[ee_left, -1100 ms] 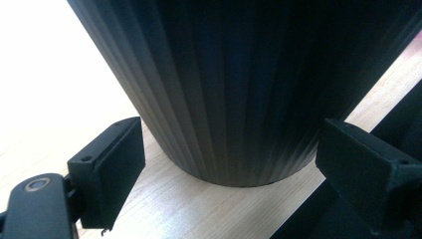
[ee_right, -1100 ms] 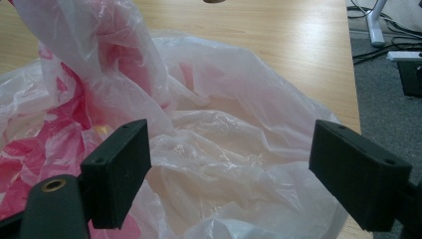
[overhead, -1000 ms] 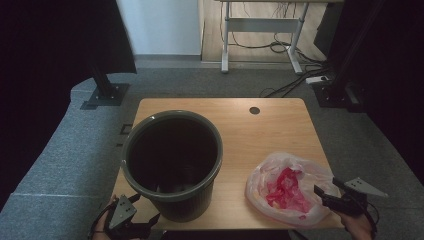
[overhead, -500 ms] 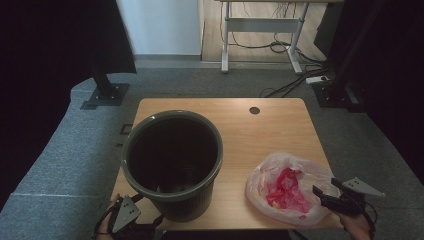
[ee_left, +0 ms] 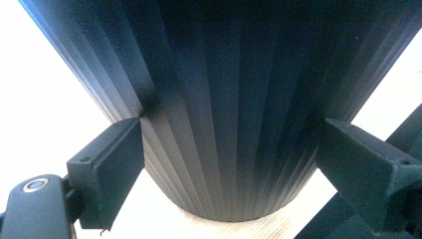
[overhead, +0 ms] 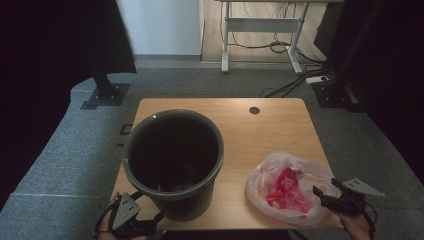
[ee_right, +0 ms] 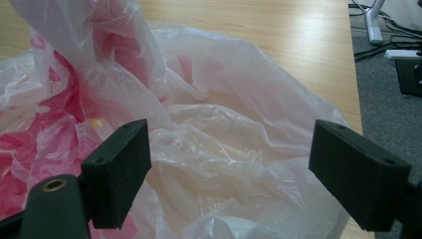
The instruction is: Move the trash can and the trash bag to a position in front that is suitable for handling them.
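The bin (overhead: 172, 162) is dark grey-green, black inside, its wall ribbed in fine vertical lines. The bag (overhead: 289, 187) is clear, milky plastic with crumpled red and pink showing through. The table (overhead: 272, 127) is pale wood grain. Grey carpet (overhead: 60, 165) lies around it.

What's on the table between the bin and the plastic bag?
Nothing. In the high view, only bare wooden tabletop separates the bin from the bag; they stand apart, not touching.
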{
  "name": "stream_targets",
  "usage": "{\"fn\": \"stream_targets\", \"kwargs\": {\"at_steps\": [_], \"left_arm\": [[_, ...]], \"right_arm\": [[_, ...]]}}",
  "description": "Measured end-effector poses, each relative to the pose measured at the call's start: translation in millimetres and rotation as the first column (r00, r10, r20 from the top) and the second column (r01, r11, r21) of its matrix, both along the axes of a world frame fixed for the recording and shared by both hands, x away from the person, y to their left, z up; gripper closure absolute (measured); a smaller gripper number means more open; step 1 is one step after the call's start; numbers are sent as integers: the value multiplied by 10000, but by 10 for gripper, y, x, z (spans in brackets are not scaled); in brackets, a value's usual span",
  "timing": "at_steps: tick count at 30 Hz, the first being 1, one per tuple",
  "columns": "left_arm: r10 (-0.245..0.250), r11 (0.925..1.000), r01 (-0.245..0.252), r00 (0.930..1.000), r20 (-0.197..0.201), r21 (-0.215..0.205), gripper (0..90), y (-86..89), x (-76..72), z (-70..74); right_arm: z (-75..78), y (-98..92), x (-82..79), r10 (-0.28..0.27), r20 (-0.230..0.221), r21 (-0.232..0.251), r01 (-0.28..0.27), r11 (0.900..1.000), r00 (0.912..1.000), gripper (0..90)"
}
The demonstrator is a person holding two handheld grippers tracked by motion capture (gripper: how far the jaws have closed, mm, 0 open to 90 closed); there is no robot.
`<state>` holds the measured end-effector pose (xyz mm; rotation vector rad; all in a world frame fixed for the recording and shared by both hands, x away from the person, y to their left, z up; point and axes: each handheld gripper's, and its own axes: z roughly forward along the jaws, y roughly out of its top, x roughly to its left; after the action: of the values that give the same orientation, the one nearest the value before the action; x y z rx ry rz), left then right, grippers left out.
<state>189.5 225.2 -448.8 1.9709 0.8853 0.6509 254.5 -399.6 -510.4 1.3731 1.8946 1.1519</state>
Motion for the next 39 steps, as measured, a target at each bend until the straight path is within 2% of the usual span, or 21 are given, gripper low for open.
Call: {"fn": "stream_targets", "kwargs": {"at_steps": [9, 24, 39], "left_arm": [[-177, 9998, 177, 9998, -23, -14, 113, -20, 84, -4], [-215, 9995, 216, 9998, -53, 246, 113, -153, 212, 8], [-349, 9992, 352, 9993, -155, 185, 114, -228, 352, 18]], "right_arm": [[-4, -7, 0, -29, -7, -18, 29, 10000, 10000, 163], [9, -23, -8, -75, 51, 72, 75, 9999, 10000, 164], [-4, -42, -1, -100, 5, 67, 100, 9999, 10000, 165]]}}
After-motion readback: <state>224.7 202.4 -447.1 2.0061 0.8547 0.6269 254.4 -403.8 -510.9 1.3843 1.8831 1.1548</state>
